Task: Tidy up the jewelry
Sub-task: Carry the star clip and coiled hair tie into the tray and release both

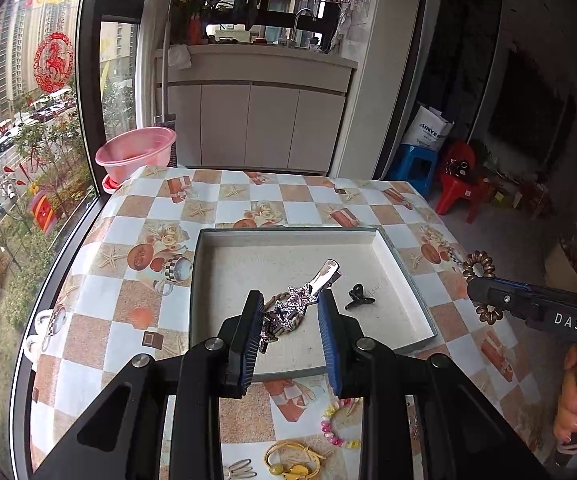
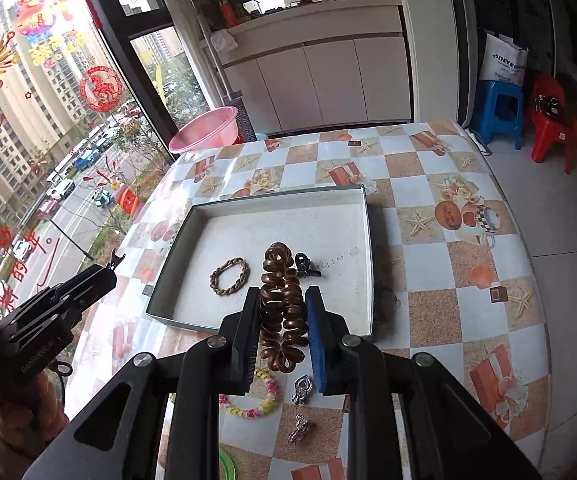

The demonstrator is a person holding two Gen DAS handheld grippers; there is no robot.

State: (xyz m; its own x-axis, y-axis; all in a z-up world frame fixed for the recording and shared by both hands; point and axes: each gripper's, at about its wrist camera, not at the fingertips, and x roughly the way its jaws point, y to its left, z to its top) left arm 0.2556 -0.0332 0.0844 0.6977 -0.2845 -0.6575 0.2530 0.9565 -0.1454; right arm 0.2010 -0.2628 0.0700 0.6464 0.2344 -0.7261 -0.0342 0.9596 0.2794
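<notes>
A shallow white tray [image 1: 404, 280] lies on the checkered table. My left gripper [image 1: 290, 306] hovers over its front part; a silver star hair clip [image 1: 308, 292] hangs from the left finger, the right pad [image 1: 328, 332] clear of it. A braided bracelet [image 2: 230, 276] and a small black claw clip [image 1: 358, 297] lie in the tray. My right gripper [image 2: 282, 308] is shut on a brown spiral hair tie [image 2: 282, 308], held above the tray's front edge [image 2: 192, 320]; it also shows in the left wrist view [image 1: 480, 284].
Loose items lie on the table in front of the tray: a pink-yellow bead bracelet [image 2: 262, 400], silver charms [image 2: 302, 390], a yellow hair tie [image 1: 292, 460], metal hairpins [image 1: 240, 470]. A pink basin [image 1: 136, 152] stands at the far left corner, by the window.
</notes>
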